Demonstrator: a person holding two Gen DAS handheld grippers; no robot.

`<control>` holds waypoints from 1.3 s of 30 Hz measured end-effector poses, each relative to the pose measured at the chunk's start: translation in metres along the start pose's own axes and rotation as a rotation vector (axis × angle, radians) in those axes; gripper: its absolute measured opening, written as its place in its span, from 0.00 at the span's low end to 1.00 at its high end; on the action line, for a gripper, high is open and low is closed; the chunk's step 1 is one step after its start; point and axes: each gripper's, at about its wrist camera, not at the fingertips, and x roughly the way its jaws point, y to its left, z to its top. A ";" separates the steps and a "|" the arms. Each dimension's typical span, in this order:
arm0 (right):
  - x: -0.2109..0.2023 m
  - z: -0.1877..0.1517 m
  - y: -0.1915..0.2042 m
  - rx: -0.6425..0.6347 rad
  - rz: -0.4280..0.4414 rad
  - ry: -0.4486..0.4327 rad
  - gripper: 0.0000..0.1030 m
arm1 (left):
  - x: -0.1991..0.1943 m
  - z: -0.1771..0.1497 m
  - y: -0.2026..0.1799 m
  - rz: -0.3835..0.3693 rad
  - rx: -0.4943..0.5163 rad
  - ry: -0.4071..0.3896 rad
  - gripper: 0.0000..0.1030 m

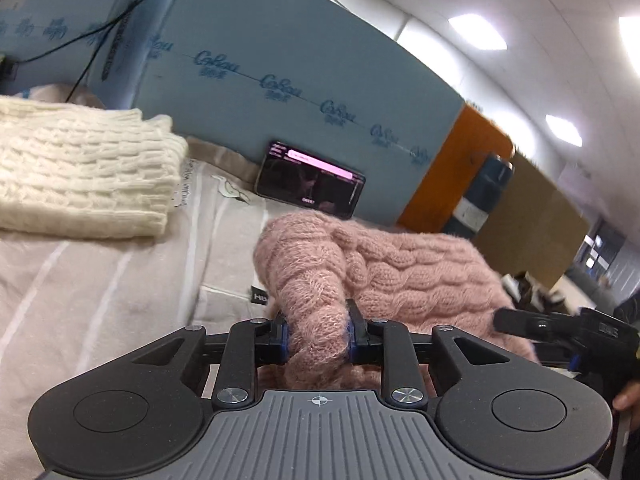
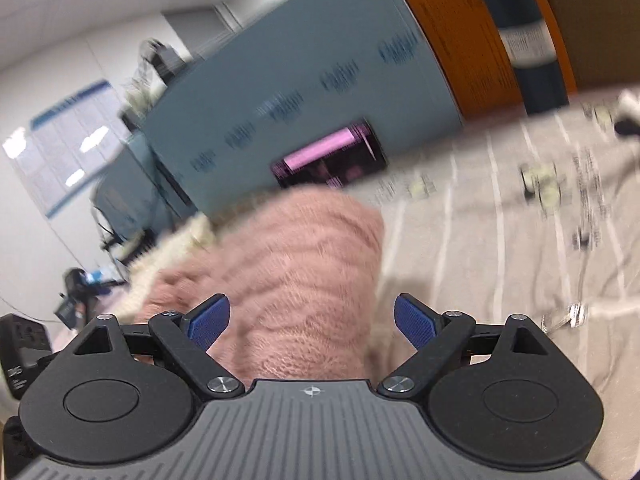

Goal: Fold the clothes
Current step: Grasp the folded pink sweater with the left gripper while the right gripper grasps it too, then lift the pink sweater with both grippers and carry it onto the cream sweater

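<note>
A pink cable-knit sweater [image 1: 400, 276] lies bunched on the striped beige sheet [image 1: 100, 288]. My left gripper [image 1: 318, 338] is shut on a rolled fold of it and holds it up a little. In the right wrist view, which is blurred, the pink sweater [image 2: 288, 272] fills the middle. My right gripper [image 2: 312, 322] is open, its blue pads [image 2: 210, 322] either side of the knit without pinching it. The right gripper also shows at the right edge of the left wrist view [image 1: 560, 326].
A folded cream knit sweater [image 1: 80, 176] lies at the back left. A phone [image 1: 310, 178] with a lit screen leans against the blue foam board [image 1: 280, 60]. An orange board [image 1: 452, 172] and brown panel stand to the right. Cables hang at the upper left.
</note>
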 end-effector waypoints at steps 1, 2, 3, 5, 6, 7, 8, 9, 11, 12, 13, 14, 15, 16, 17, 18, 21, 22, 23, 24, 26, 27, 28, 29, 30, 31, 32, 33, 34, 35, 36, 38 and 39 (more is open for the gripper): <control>0.004 -0.001 -0.003 0.010 -0.011 0.017 0.85 | 0.001 0.000 -0.003 0.011 0.016 -0.004 0.27; 0.005 -0.002 -0.005 0.018 -0.013 0.018 0.85 | 0.003 0.000 -0.005 0.022 0.032 -0.008 0.29; 0.005 -0.002 -0.007 0.027 -0.014 0.018 0.85 | 0.002 0.001 -0.005 0.025 0.030 -0.010 0.35; 0.007 -0.004 -0.011 0.043 -0.017 0.020 0.85 | 0.000 0.002 -0.006 0.046 0.021 -0.018 0.59; 0.007 -0.004 -0.013 0.051 -0.016 0.020 0.85 | -0.001 0.002 -0.004 0.061 0.007 -0.017 0.80; 0.007 -0.005 -0.013 0.059 -0.012 0.019 0.85 | -0.002 0.002 -0.003 0.076 -0.009 -0.016 0.84; 0.007 -0.005 -0.014 0.066 -0.007 0.018 0.85 | -0.003 0.002 -0.002 0.091 -0.024 -0.015 0.85; 0.007 -0.005 -0.014 0.073 -0.002 0.019 0.85 | 0.001 0.002 -0.001 0.071 -0.042 0.008 0.85; 0.009 -0.006 -0.013 0.081 0.011 0.025 0.83 | 0.008 0.002 0.002 0.029 -0.079 0.057 0.85; 0.010 -0.006 -0.012 0.084 0.017 0.029 0.82 | 0.014 0.001 0.001 0.018 -0.092 0.086 0.85; 0.011 -0.006 -0.010 0.084 0.022 0.033 0.78 | 0.018 0.000 -0.002 0.009 -0.084 0.095 0.85; 0.012 -0.006 -0.008 0.084 0.026 0.038 0.73 | 0.022 -0.002 -0.004 -0.001 -0.076 0.103 0.84; 0.014 -0.007 -0.006 0.084 0.027 0.046 0.71 | 0.024 -0.002 -0.007 -0.006 -0.058 0.099 0.83; 0.015 -0.007 -0.003 0.084 0.028 0.050 0.65 | 0.025 -0.003 -0.010 -0.012 -0.041 0.094 0.82; 0.015 -0.006 0.000 0.083 0.030 0.045 0.58 | 0.025 -0.004 -0.011 -0.031 -0.039 0.088 0.67; 0.015 -0.005 0.003 0.083 0.032 0.040 0.54 | 0.024 -0.004 -0.010 -0.048 -0.042 0.087 0.48; 0.015 -0.002 0.013 0.079 0.045 0.023 0.38 | 0.011 -0.001 -0.008 -0.080 -0.045 0.029 0.38; 0.015 0.002 0.021 0.065 0.071 0.011 0.36 | 0.003 0.002 -0.007 -0.082 -0.040 -0.005 0.38; 0.014 0.005 0.028 0.052 0.097 -0.001 0.36 | -0.006 0.004 -0.007 -0.084 -0.034 -0.039 0.38; 0.013 0.009 0.036 0.038 0.123 -0.014 0.36 | -0.015 0.007 -0.006 -0.081 -0.026 -0.077 0.38; 0.016 0.018 0.053 0.011 0.174 -0.030 0.36 | -0.036 0.016 -0.001 -0.056 -0.008 -0.153 0.38; 0.020 0.023 0.063 -0.003 0.204 -0.031 0.36 | -0.047 0.020 0.003 -0.038 -0.004 -0.192 0.38; 0.025 0.027 0.074 -0.013 0.235 -0.030 0.36 | -0.057 0.025 0.009 -0.017 -0.002 -0.227 0.38; 0.032 0.031 0.085 -0.026 0.266 -0.030 0.36 | -0.067 0.030 0.015 0.005 0.000 -0.263 0.38; 0.040 0.034 0.097 -0.044 0.295 -0.030 0.36 | -0.077 0.035 0.022 0.031 -0.003 -0.295 0.38; 0.048 0.037 0.110 -0.063 0.324 -0.030 0.36 | -0.086 0.040 0.028 0.057 -0.007 -0.328 0.38; 0.058 0.040 0.122 -0.078 0.350 -0.028 0.36 | -0.095 0.044 0.036 0.086 -0.010 -0.359 0.38; 0.070 0.041 0.133 -0.084 0.367 -0.022 0.36 | -0.103 0.049 0.043 0.115 -0.013 -0.390 0.38; 0.081 0.043 0.144 -0.091 0.384 -0.017 0.36 | -0.109 0.053 0.049 0.150 -0.016 -0.417 0.38; 0.093 0.044 0.154 -0.097 0.400 -0.011 0.36 | -0.115 0.058 0.056 0.182 -0.020 -0.441 0.38; 0.105 0.045 0.165 -0.104 0.417 -0.005 0.36 | -0.119 0.063 0.064 0.207 -0.029 -0.459 0.38; 0.129 0.048 0.187 -0.117 0.451 0.006 0.36 | -0.124 0.073 0.080 0.256 -0.050 -0.489 0.38; 0.141 0.049 0.197 -0.123 0.468 0.012 0.36 | -0.124 0.077 0.088 0.283 -0.062 -0.500 0.38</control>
